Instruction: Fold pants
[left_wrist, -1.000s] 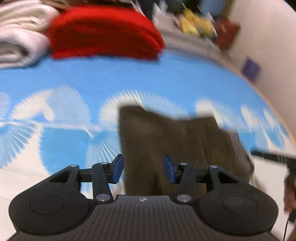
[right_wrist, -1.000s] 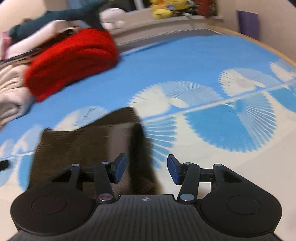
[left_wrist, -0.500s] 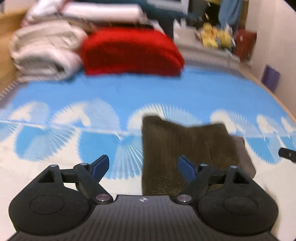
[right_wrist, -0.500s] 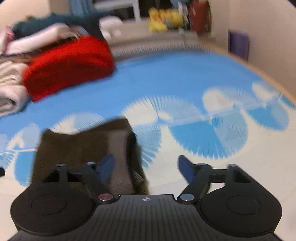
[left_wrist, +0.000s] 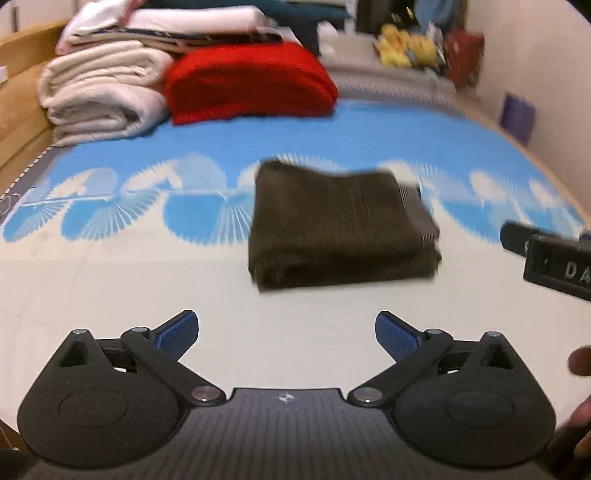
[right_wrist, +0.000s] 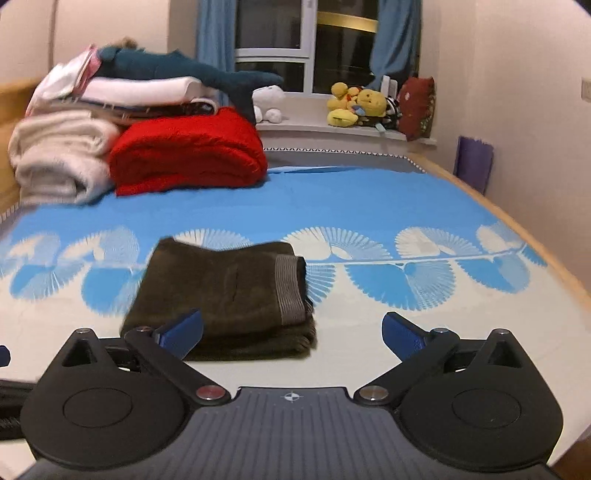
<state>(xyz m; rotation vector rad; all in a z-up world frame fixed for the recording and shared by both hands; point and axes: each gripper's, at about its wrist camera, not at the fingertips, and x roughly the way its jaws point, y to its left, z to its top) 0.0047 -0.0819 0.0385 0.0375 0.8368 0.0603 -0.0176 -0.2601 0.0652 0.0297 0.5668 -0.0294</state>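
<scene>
The dark brown pants (left_wrist: 340, 225) lie folded into a compact rectangle on the blue and white bedspread (left_wrist: 147, 266), with a grey ribbed waistband at their right edge. They also show in the right wrist view (right_wrist: 225, 295). My left gripper (left_wrist: 286, 334) is open and empty, held back from the pants' near edge. My right gripper (right_wrist: 291, 332) is open and empty; its left finger (right_wrist: 181, 330) overlaps the pants' near edge in view. Part of the right gripper (left_wrist: 554, 254) shows at the right of the left wrist view.
A folded red blanket (right_wrist: 188, 151) and a stack of white towels (right_wrist: 59, 155) sit at the bed's far left. Plush toys (right_wrist: 354, 103) line the windowsill. The bed's wooden edge (right_wrist: 517, 229) runs along the right, near the wall.
Both grippers opened wide and pulled back and up from the pants. The pants now lie released and folded flat on the bed.
</scene>
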